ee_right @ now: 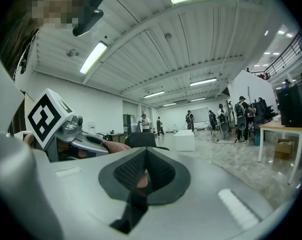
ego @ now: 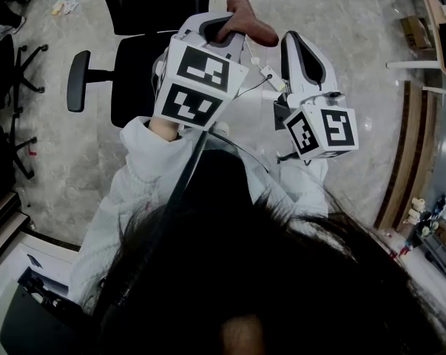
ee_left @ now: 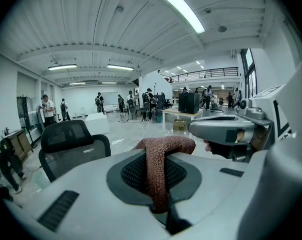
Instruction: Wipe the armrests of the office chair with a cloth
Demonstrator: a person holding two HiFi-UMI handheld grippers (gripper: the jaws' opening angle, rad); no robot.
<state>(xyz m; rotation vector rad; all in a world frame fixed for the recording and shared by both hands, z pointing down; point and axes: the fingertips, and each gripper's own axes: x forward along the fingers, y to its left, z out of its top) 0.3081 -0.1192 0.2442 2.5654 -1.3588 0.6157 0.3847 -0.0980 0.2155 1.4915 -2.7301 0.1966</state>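
Your left gripper [ee_left: 156, 180] is pinched tight on the brown cloth [ee_left: 167, 145], which flops over the jaw tips toward 1 o'clock. Your right gripper [ee_right: 143, 176] is pressed together, with a reddish fleck at the seam too small to identify. Cloth judged soft, light and limp, so grip deep on a folded wad and leave a pad free; the office chair [ego: 137, 54] sits beyond at 11 o'clock, its armrest [ego: 78, 81] at 9 o'clock, well apart from the cloth.
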